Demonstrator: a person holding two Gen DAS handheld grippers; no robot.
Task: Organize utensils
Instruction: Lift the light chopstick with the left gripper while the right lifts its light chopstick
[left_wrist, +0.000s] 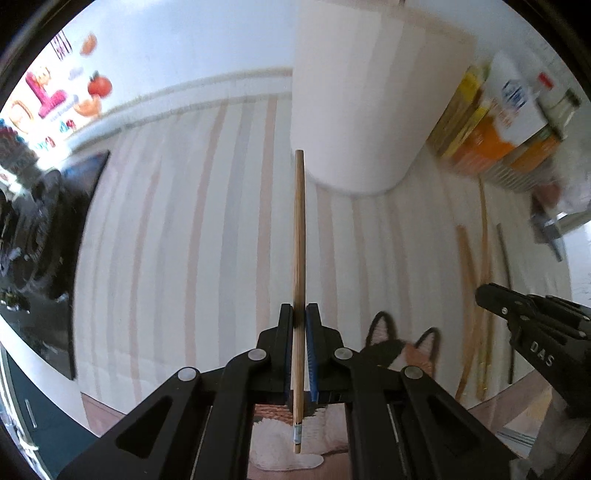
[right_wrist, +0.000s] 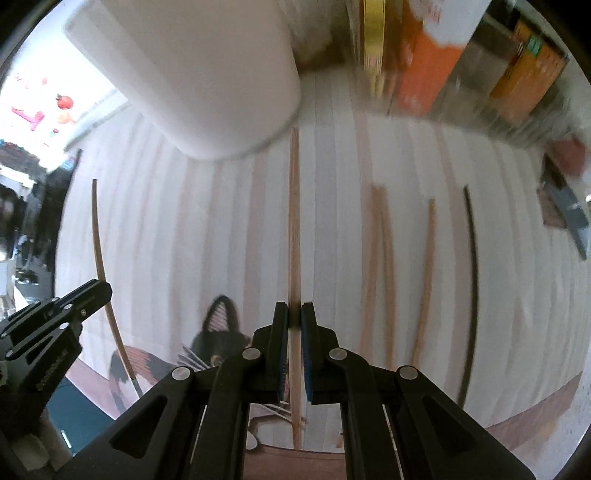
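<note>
Here, the left gripper (left_wrist: 299, 314) is clamped on a wooden chopstick (left_wrist: 299, 236) that runs up the centre of the left wrist frame toward a white cylindrical holder (left_wrist: 362, 110); the right gripper (right_wrist: 294, 314) likewise pinches a second chopstick (right_wrist: 294, 206) at centre frame. Loose chopsticks (right_wrist: 384, 266) lie on the striped mat (right_wrist: 229, 240) at right of the right wrist frame; cartons (right_wrist: 417, 55) stand at upper right.

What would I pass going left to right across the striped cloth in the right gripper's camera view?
Other gripper → thin brown chopstick held by it → pale chopstick gripped in this camera's own gripper → pair of wooden chopsticks lying together → single wooden chopstick → dark chopstick.
</note>
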